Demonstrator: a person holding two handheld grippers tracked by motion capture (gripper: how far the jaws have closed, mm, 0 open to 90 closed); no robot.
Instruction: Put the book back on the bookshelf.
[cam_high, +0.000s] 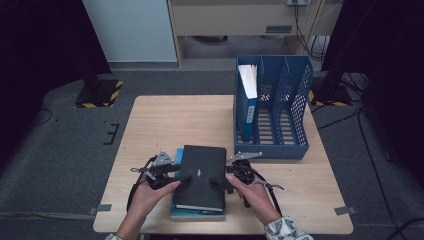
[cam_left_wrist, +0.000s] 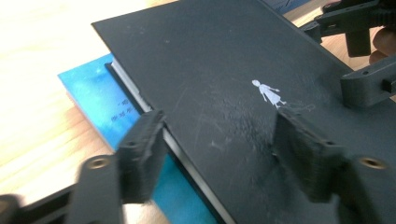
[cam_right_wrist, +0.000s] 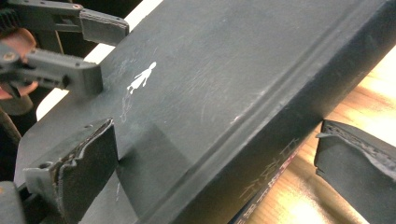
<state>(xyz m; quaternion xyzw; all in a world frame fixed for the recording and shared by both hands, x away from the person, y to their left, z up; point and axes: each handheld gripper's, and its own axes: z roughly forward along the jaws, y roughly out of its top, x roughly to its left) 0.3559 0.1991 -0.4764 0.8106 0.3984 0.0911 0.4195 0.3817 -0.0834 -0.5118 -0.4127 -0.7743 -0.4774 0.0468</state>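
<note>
Black book (cam_high: 202, 176) atop blue book (cam_high: 177, 156), left gripper (cam_high: 181, 179) and right gripper (cam_high: 218, 182) flanking its edges

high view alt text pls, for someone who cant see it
A person's two hands hold the left gripper and right gripper against opposite long edges of a black book, which lies on a blue book near the front of a wooden table. Behind stands a blue file rack holding one upright blue-spined book in its leftmost slot.
</note>
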